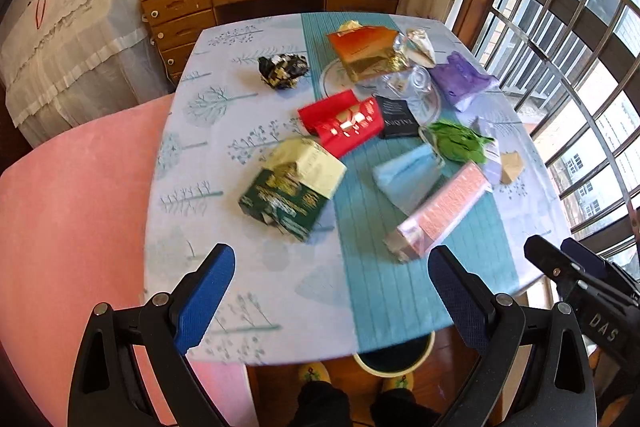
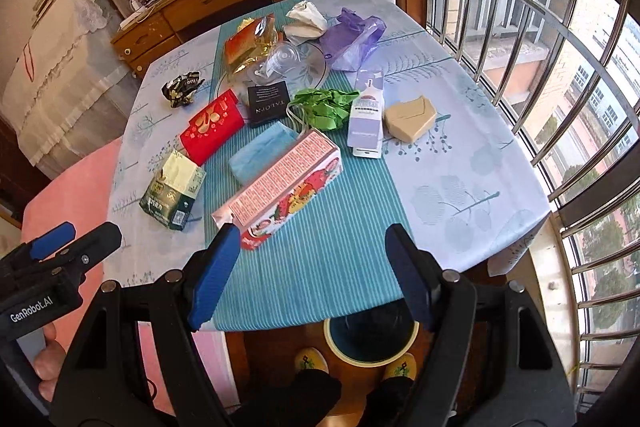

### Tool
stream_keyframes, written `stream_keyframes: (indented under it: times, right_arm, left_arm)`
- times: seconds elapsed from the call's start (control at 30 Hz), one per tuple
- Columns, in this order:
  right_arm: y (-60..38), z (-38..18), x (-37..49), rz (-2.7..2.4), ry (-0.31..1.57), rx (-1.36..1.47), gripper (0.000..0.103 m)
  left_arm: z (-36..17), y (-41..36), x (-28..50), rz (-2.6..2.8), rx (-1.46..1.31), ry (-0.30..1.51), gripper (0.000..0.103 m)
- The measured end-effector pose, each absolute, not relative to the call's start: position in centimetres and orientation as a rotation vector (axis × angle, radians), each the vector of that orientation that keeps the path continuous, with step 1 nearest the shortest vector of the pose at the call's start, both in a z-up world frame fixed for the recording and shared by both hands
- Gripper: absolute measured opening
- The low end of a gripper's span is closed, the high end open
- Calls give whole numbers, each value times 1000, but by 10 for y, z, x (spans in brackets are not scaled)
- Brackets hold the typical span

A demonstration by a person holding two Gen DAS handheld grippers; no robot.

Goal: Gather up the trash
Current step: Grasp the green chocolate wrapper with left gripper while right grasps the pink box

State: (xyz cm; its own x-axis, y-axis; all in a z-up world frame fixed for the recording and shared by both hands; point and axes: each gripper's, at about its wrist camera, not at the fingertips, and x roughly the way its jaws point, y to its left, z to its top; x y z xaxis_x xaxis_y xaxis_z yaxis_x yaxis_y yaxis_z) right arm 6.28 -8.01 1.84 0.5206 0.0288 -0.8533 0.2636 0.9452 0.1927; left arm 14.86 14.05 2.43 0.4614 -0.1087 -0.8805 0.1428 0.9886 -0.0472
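Trash lies scattered on a table with a pale cloth [image 1: 208,155] [image 2: 460,163]. A green and yellow box [image 1: 292,183] [image 2: 174,189], a red packet [image 1: 342,121] [image 2: 212,127], a pink strawberry carton [image 1: 436,211] [image 2: 282,183], a blue mask [image 1: 408,175] [image 2: 260,153] and a green crumpled wrapper [image 1: 456,141] [image 2: 320,105] lie nearest. My left gripper [image 1: 332,287] is open and empty above the table's near edge, before the green box. My right gripper [image 2: 312,275] is open and empty, just short of the pink carton's near end.
A bin [image 2: 372,341] [image 1: 394,355] stands on the floor under the table's near edge, by two yellow slippers. A pink chair [image 1: 72,227] is at the left. Further back lie a black crumpled wrapper [image 1: 282,71], an orange-gold bag [image 1: 366,53], a purple bag [image 2: 354,39]. A barred window [image 2: 560,67] is at the right.
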Motion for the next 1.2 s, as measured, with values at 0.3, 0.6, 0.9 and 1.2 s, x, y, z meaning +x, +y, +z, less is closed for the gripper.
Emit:
stream_keyframes:
  times: [0.3,0.6,0.9,1.2]
  right_arm:
    - [-63,-28,139,-218,1105,467,73]
    - [-61,-77,170,-325,1200,534,73]
    - [-62,-98,172,-364,1241,582,71]
    - [-61,-108,172,-359,1251,608,56]
  left_arm:
    - [-16,172,234,-243,107,1195,99]
    - [-73,164,290,-325,186,1341,99]
    - [-110,151,315,-346,198,1439,99]
    - [-134,118,319,-370,266,1474,89]
